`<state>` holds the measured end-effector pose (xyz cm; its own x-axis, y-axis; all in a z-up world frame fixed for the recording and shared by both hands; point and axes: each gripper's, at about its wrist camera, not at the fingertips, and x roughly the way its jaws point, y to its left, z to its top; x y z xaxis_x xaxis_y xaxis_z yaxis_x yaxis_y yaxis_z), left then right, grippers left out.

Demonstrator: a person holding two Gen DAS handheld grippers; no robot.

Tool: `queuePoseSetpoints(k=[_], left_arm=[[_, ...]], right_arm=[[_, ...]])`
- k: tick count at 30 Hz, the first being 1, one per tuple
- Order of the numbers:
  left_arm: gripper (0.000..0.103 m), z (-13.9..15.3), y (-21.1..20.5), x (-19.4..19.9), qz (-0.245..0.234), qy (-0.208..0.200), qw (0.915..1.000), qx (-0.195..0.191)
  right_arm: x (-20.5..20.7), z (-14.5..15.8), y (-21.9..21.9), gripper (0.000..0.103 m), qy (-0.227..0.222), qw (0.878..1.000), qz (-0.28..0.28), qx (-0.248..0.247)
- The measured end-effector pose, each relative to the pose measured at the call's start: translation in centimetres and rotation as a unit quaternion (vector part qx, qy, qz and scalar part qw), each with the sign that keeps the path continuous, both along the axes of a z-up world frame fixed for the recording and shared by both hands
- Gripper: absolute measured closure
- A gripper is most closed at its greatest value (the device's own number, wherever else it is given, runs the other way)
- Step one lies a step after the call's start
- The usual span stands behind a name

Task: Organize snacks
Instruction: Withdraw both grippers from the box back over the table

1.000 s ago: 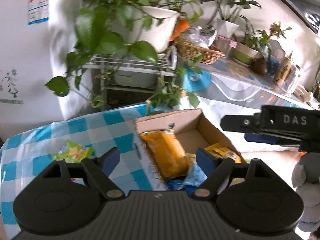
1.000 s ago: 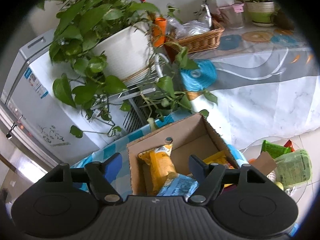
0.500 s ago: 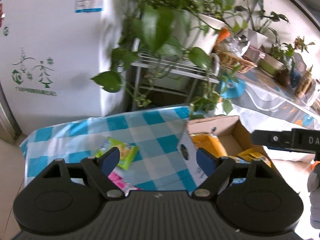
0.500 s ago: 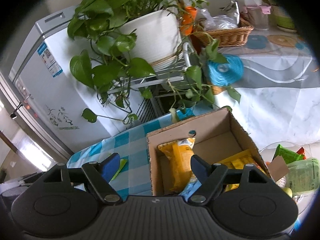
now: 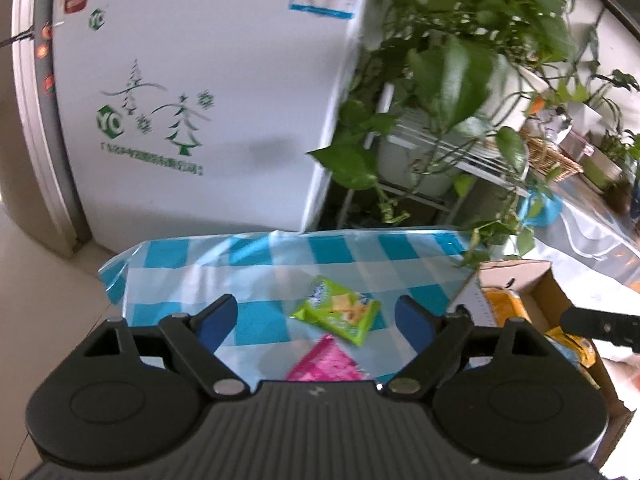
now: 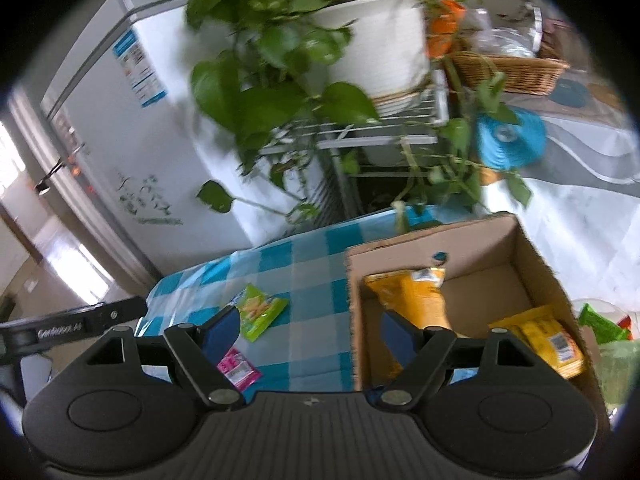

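Note:
A green snack packet (image 5: 338, 315) and a pink packet (image 5: 326, 366) lie on the blue checked tablecloth (image 5: 280, 256). My left gripper (image 5: 316, 322) is open and empty, hovering above them. A cardboard box (image 6: 516, 248) stands to the right, holding an orange bag (image 6: 420, 296) and a yellow packet (image 6: 552, 338). My right gripper (image 6: 310, 330) is open and empty over the box's left wall. The green packet (image 6: 260, 310) and pink packet (image 6: 236, 368) also show in the right wrist view.
A white fridge (image 5: 200, 92) stands behind the table. A potted vine (image 6: 360, 40) on a wire rack (image 6: 380, 132) hangs over the table's far edge. A counter with a wicker basket (image 6: 508, 68) is at right. The box also shows at the left wrist view's right edge (image 5: 520, 276).
Both grippers have swung left, away from the box interior toward the tablecloth. The green and pink packets have come into view between the left fingers. Both stayed open.

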<state>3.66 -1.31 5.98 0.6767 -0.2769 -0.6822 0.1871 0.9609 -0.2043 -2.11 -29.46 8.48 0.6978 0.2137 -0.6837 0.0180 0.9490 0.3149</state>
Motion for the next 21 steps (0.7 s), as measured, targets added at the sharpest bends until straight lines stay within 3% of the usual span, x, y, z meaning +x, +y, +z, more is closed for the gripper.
queuePoseSetpoints(k=[11,21], left_arm=[[0.017,-2.8,1.9,2.0,0.009,0.029,0.9994,-0.014],[0.016,-4.9,1.6,5.5,-0.018,0.052,0.9981,-0.028]], right_arm=[[2.1,-2.0,6.1,0.02,0.016,0.995,0.093,-0.022],[3.4,-5.7,11.6,0.02,0.038,0.979,0.19,-0.061]])
